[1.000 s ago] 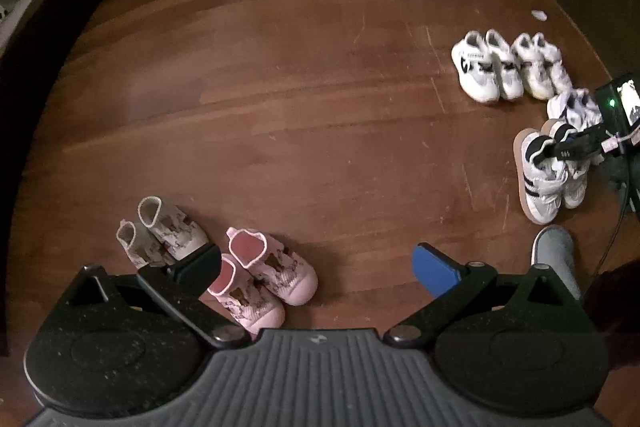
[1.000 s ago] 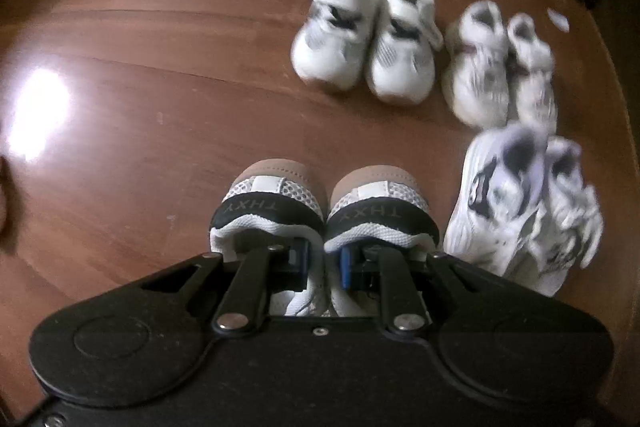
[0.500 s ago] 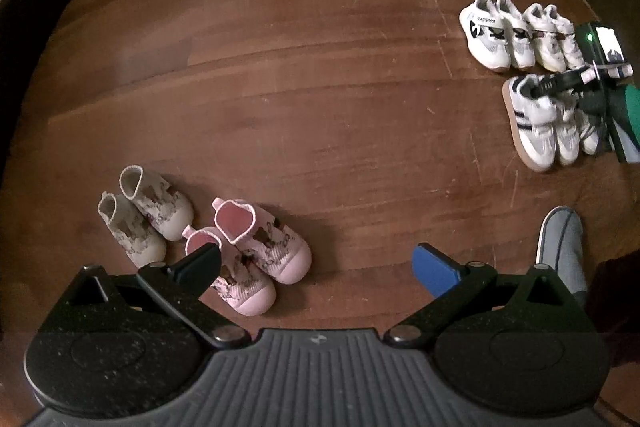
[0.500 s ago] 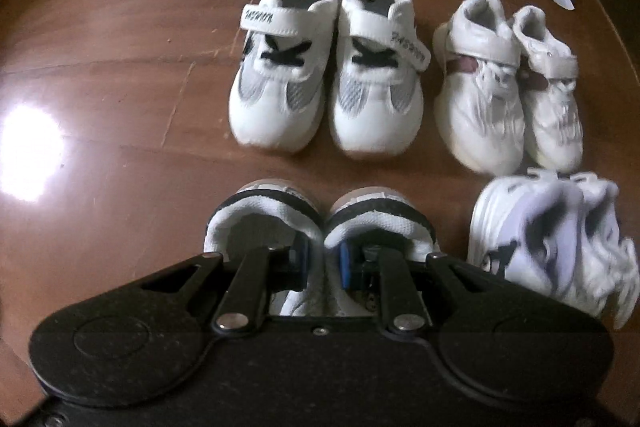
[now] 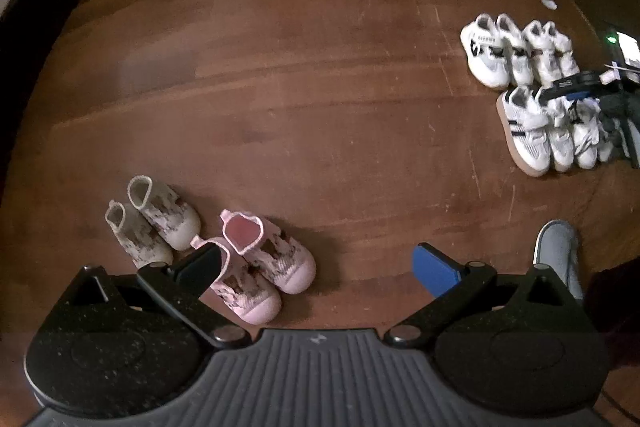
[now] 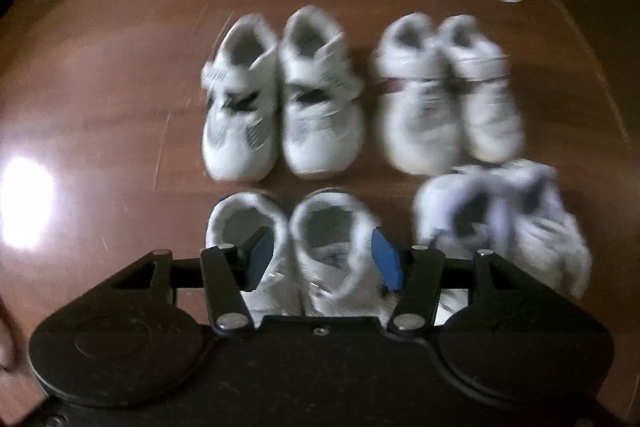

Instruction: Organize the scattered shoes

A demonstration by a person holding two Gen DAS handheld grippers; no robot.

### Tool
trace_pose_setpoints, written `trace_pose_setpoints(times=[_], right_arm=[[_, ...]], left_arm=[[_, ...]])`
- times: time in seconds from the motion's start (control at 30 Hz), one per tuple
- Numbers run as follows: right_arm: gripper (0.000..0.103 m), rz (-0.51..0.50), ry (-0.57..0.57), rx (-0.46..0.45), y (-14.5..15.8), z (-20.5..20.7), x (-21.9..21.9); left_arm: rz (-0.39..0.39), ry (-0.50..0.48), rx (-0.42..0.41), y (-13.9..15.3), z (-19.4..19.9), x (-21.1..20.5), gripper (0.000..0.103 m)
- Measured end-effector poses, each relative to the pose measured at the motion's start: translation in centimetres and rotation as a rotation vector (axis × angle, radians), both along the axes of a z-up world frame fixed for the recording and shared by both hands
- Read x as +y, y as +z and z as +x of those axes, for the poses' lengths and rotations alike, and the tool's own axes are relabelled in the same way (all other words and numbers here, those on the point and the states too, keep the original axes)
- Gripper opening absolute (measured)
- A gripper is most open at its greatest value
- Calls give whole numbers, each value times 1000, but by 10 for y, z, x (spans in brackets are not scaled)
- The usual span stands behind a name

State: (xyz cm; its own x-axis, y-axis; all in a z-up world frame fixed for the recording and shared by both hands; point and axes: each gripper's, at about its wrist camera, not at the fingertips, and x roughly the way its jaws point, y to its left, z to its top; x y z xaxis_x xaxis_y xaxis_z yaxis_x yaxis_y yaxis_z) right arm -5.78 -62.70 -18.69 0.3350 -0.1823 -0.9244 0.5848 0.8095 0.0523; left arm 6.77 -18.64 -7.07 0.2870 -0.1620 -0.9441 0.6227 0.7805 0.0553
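Both cameras sit just behind their jaws and look steeply down at the wooden floor [image 5: 300,87]. The left wrist view is higher and wider: beyond its jaws lies open floor, and the white sneakers [image 5: 520,67] are far off to the right. The right wrist view is close, with the same white sneakers [image 6: 280,99] straight ahead of its jaws. Both views share this group.

Open floor [image 5: 280,87] btwn shoe clusters
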Motion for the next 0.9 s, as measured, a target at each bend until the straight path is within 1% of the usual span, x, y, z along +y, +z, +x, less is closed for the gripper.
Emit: trace_pose_setpoints(times=[0.1, 0.17, 0.23, 0.27, 0.43, 0.47, 0.53, 0.6, 0.63, 0.7, 0.73, 0.83, 0.9], right_arm=[[59, -3, -76, -33, 23, -20, -2], [59, 16, -117, -54, 36, -32, 6], [59, 58, -135, -72, 45, -40, 23], [59, 80, -109, -73, 48, -39, 42], [60, 104, 139, -84, 61, 4, 142], [60, 109, 174, -87, 59, 11, 153], [63, 126, 306, -85, 58, 33, 205], [63, 128, 405, -80, 58, 48, 247], [63, 132, 466, -77, 56, 57, 273], [63, 149, 591, -74, 49, 76, 329], [63, 160, 635, -72, 44, 84, 352], [63, 175, 709, -60, 34, 98, 397], [63, 181, 773, -31, 20, 112, 441]], left_arm=[[-19, -8, -17, 13, -2, 10, 103], [-30, -24, -13, 20, -3, 18, 103], [-45, -50, 1, 28, -4, 30, 103], [-35, -66, 3, 30, -5, 38, 103], [73, -151, -17, 29, -9, 85, 103], [99, -160, -30, 25, -11, 97, 103], [139, -163, -54, 18, -10, 117, 103], [167, -159, -77, 12, -9, 136, 103], [166, -144, -78, 9, -8, 145, 103], [166, -83, -57, 1, -4, 164, 103], [173, -51, -45, -2, -2, 174, 103], [175, 7, -28, -8, 3, 199, 103], [165, 47, -12, -11, 6, 214, 103]])
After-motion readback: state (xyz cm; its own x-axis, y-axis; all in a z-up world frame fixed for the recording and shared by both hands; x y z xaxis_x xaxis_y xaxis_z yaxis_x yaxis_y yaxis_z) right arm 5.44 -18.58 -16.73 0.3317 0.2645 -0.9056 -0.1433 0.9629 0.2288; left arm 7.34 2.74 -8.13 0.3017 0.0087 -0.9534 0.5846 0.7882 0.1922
